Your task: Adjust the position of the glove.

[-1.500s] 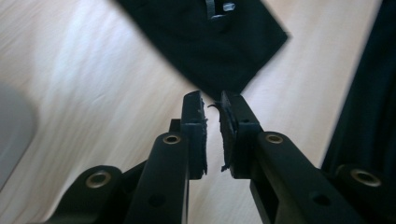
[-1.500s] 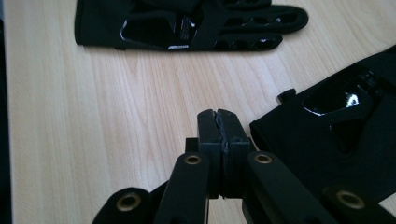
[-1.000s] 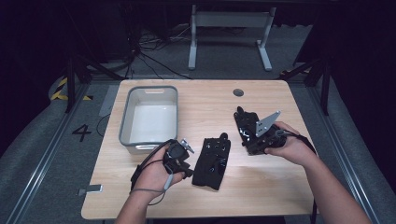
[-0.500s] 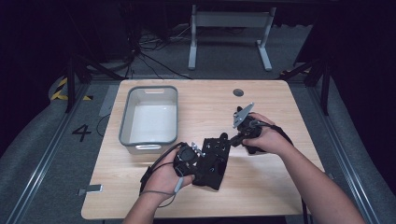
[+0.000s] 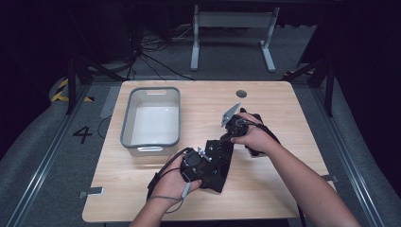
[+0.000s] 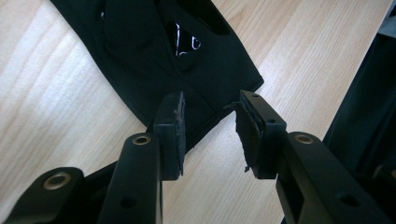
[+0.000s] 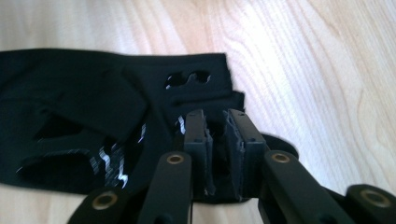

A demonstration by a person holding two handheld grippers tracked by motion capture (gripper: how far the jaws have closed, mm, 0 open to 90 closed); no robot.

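Your left gripper (image 6: 210, 135): fingers parted, just been opening, black garment (image 6: 154, 56) edge between them, not pinched. Your right gripper (image 7: 215, 140): fingers narrowly apart, opening, over the garment's far end. Garment flat on worktop (image 5: 283, 104), beside grey bin (image 5: 150, 142)

The left gripper (image 6: 210, 135) was black, with brass-ringed screws and worn pads; the right gripper (image 7: 217, 154) bore a grey three-cornered plate; black cables trailed.
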